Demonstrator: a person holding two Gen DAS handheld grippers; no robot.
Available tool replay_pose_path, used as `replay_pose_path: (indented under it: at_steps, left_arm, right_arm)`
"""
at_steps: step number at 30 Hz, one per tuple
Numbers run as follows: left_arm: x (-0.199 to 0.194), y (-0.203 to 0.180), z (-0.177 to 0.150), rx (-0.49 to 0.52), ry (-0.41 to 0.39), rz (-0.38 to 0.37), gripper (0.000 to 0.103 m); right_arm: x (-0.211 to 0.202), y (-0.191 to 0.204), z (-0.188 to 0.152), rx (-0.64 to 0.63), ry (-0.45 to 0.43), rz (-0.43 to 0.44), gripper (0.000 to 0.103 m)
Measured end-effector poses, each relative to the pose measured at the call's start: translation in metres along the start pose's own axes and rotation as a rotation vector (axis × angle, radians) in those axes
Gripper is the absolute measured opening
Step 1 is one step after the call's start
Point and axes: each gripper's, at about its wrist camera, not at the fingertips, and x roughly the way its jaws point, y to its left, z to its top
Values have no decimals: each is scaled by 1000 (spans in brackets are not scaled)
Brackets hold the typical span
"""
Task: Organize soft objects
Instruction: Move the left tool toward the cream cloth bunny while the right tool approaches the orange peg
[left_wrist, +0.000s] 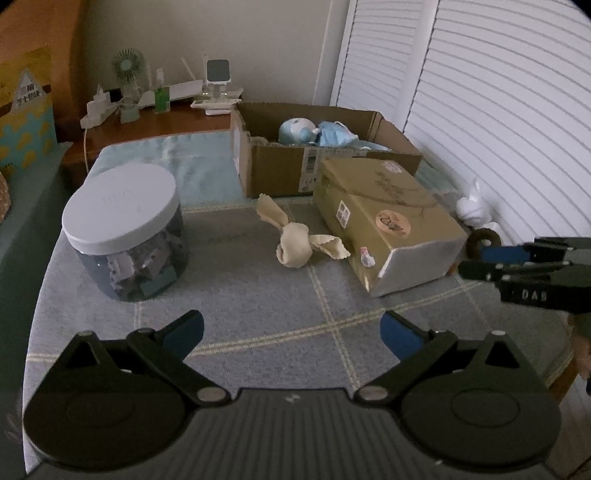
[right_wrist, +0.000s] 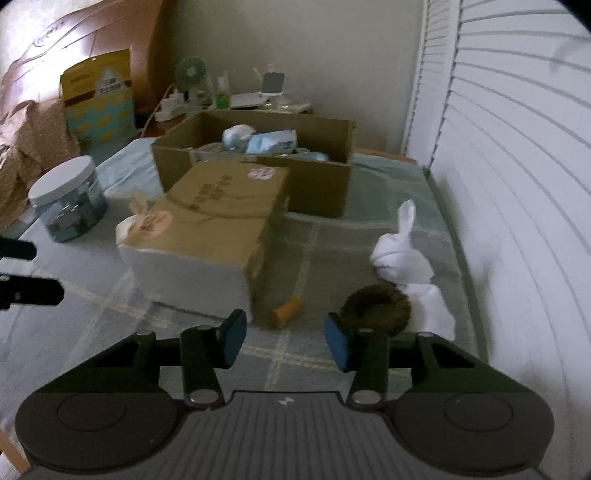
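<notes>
Two tongs are in view, and neither is gripping anything.

1. Checked grey bedcover (left_wrist: 258, 295): everything inspected rests on it.
2. Open cardboard box (left_wrist: 280, 173), at the far end: it holds blue soft toys (left_wrist: 299, 131). A white printed label sits on its near wall; the print is too small to read.
3. Closed olive-gold carton (left_wrist: 388, 221), just in front of that box: dark script and a branch motif run across the lid, and I cannot read them. It also carries a round peach sticker and several small stickers, none legible.
4. Yellow packet (right_wrist: 98, 99), standing at the far left: it has a grey triangle with characters, unreadable.
5. Clear jar (left_wrist: 122, 210) with a white lid, at the left: no label visible.
6. White cloth rabbit (right_wrist: 395, 254): upright near the shutters, ahead and to the right of your right tongs.
7. Beige cloth rabbit (left_wrist: 295, 245): lies between the jar and the carton, just beside the carton's side and well ahead of your left tongs.
8. Brown ring (right_wrist: 376, 306): flat on the cover, against the white rabbit's base and just beyond the right-hand pad of your right tongs, outside the gap.
9. Small orange piece (right_wrist: 288, 312): at the carton's near corner, ahead of the gap.

Left tongs (left_wrist: 291, 325): spread wide, nothing between the pads.
Right tongs (right_wrist: 284, 328): pads apart, with only bedcover between them. The left view shows the letters "DAS" on the body; any further letters are not legible.
</notes>
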Motion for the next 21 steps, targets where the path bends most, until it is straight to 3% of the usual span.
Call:
replay_pose_path:
  at_steps: [5, 13, 21]
  left_arm:
    - [2, 2, 0, -10, 5, -2, 101]
    - [5, 3, 0, -16, 13, -1, 101]
    - [4, 3, 1, -17, 13, -6, 101]
  right_arm:
    - [3, -8, 11, 5, -26, -57, 36]
    - [28, -7, 29, -76, -9, -74, 36]
    - [31, 7, 18, -180, 27, -135, 36]
